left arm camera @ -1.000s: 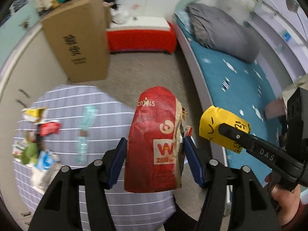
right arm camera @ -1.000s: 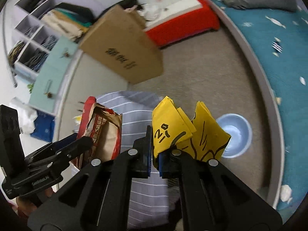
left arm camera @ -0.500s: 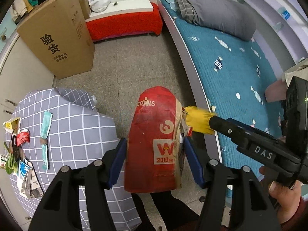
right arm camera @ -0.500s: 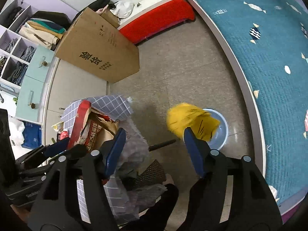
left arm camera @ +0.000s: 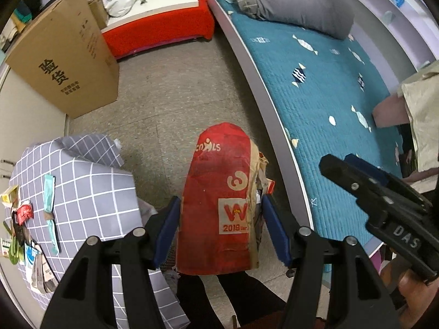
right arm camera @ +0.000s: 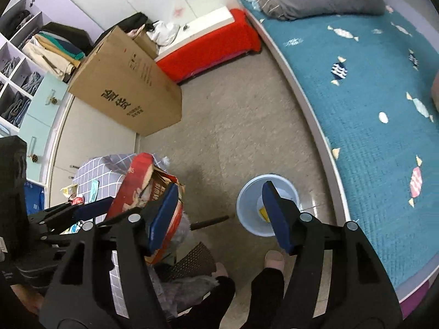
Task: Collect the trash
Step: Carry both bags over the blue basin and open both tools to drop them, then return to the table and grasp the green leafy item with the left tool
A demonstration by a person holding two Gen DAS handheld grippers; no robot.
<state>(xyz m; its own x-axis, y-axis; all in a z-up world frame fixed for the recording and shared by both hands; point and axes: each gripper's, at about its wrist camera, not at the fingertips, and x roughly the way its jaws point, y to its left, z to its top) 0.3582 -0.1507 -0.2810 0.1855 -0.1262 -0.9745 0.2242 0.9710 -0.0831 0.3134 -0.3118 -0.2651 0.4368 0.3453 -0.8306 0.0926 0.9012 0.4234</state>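
Left wrist view, crumpled red paper bag (left arm camera: 219, 205) (white logos), torn brown edge.

The red paper bag (left arm camera: 219, 200) reads "W" and "2019"; the cardboard box (left arm camera: 65, 63) bears "验货"; the right tool (left arm camera: 354, 175) says "DAS".

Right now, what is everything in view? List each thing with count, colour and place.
Crumpled paper bag: one, red and tan, between the left gripper's pads.
Round plastic bin: one, pale blue, on the floor by the bed; a yellow wrapper lies inside.
Checked cloth: one, grey, over the table; small wrappers along its left edge.
Cardboard box: one, brown, on the floor beside the cabinet.
Bench: one, red with white top, at the wall.
Bed cover: one, teal; grey pillow on it.
Left gripper: black, blue pads.
Right gripper: black, blue pads, open, empty.
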